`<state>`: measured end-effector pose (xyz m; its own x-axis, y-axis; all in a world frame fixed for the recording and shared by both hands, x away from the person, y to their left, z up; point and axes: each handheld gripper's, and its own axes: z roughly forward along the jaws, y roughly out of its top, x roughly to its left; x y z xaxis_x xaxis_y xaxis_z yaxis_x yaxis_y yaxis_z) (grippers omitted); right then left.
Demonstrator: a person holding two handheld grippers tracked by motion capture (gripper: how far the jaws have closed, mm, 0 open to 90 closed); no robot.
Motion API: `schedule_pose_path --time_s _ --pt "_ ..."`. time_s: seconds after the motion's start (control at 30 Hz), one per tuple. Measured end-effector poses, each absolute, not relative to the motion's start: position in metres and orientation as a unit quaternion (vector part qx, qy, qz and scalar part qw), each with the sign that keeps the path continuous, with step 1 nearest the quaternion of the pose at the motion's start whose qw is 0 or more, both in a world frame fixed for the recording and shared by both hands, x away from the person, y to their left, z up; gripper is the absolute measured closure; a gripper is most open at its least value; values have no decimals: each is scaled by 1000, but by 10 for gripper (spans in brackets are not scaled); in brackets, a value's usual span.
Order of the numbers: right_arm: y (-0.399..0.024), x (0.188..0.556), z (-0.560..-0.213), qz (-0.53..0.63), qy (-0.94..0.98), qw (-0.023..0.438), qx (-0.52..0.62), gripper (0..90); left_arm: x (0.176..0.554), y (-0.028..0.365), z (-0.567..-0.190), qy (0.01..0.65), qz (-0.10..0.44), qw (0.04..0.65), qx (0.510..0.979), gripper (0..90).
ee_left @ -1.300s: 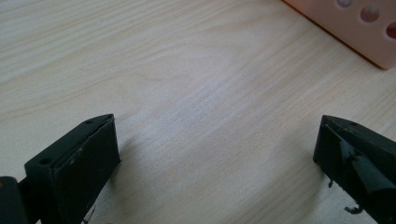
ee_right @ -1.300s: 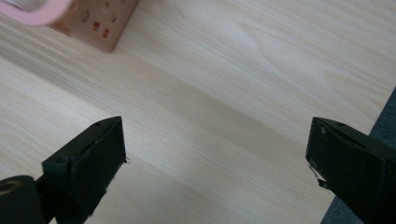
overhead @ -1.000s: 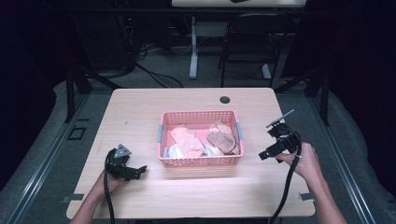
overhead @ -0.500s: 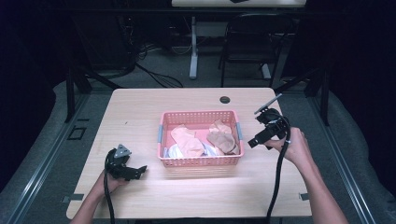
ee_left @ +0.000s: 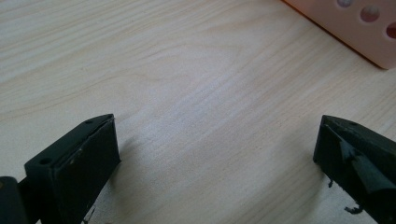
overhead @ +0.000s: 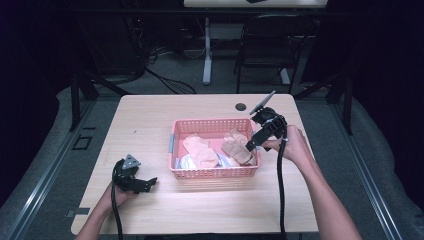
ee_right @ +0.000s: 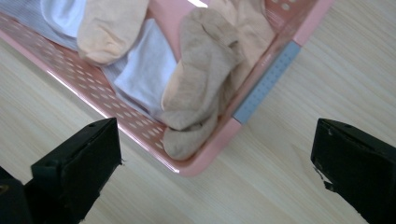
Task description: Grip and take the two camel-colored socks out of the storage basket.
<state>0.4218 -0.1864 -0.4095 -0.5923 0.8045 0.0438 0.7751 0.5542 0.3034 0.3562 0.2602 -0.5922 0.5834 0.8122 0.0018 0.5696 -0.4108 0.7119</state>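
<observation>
A pink perforated basket (overhead: 215, 173) stands mid-table. In it lie a tan sock (overhead: 239, 150), a peach sock (overhead: 200, 152) and white cloth (overhead: 184, 162). My right gripper (overhead: 251, 145) hovers over the basket's right rim, pointing down and left; it is open, its jaws have just been opening, and nothing is between them. In the right gripper view the tan sock (ee_right: 201, 93) lies against the rim (ee_right: 205, 161) ahead of the gripper (ee_right: 215, 172). My left gripper (overhead: 149, 183) rests open on the table left of the basket; the basket's corner (ee_left: 355, 28) lies beyond the left gripper (ee_left: 215, 154).
The wooden table (overhead: 150, 125) has bare room to the left of the basket and in front of it. A small black round grommet (overhead: 241, 106) sits near its far edge. A dark chair (overhead: 270, 50) and table legs stand beyond. A grey pad (ee_right: 266, 84) marks the basket's handle.
My right gripper has moved left and up from the table beside the basket to over the basket's right rim. The left gripper has stayed put.
</observation>
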Motion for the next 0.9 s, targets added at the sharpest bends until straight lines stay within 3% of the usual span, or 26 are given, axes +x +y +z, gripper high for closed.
schedule_pose_path --time_s 0.57,0.77,0.9 --pt "-150 443 -434 135 893 -8 430 28 356 260 -592 421 176 343 821 0" --pt "-144 444 -442 123 894 -20 430 85 356 260 -592 421 176 343 821 0" --pt "-142 446 -450 103 892 -22 440 176 356 260 -592 421 177 343 821 0"
